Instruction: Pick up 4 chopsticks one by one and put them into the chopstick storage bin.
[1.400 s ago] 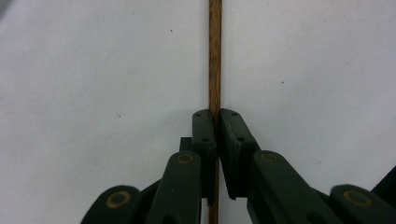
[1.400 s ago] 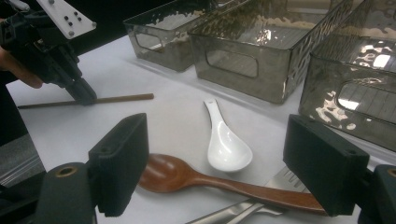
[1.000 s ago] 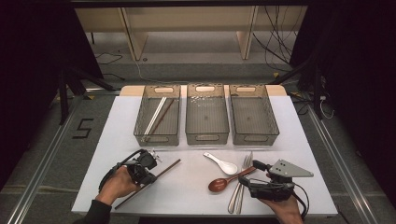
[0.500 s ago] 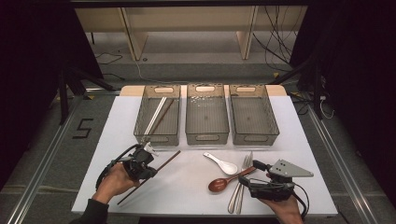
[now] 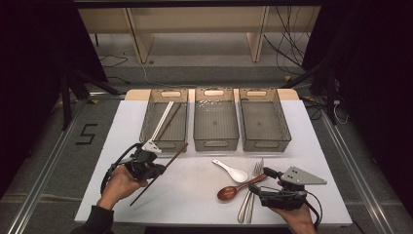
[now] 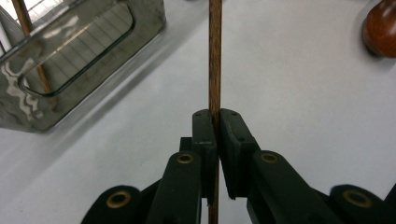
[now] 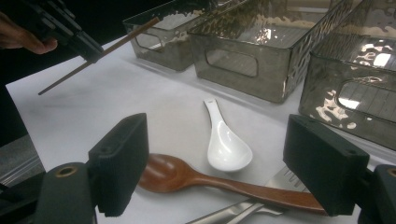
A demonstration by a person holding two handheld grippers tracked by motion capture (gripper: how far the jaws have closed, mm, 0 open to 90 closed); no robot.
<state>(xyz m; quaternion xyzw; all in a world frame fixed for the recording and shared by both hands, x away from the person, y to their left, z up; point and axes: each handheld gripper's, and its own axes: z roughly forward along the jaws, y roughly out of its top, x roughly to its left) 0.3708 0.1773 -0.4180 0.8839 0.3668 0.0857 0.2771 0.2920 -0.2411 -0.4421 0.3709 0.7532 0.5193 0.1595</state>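
Observation:
My left gripper (image 5: 157, 170) is shut on a brown wooden chopstick (image 5: 170, 158), held clear of the white table and tilted, with its far tip near the front wall of the left bin (image 5: 146, 124). In the left gripper view the jaws (image 6: 215, 116) clamp the chopstick (image 6: 215, 56) at mid-length. My right gripper (image 5: 260, 182) rests at the front right, open, jaws (image 7: 222, 158) wide apart above the handle of a wooden spoon (image 7: 173, 175). A white soup spoon (image 7: 226, 144) lies just beyond it. The right gripper view also catches the left gripper (image 7: 77, 37) with the chopstick (image 7: 112, 44).
Three grey see-through bins stand in a row at the back: the left one holds a pale chopstick and a brown one, with the middle bin (image 5: 215, 142) and right bin (image 5: 265, 144) beside it. Metal forks (image 5: 246, 204) lie under the wooden spoon (image 5: 229, 192), beside the white spoon (image 5: 233, 170).
My left gripper has lifted the chopstick off the table and carried it a little toward the left bin. The right gripper has stayed put.

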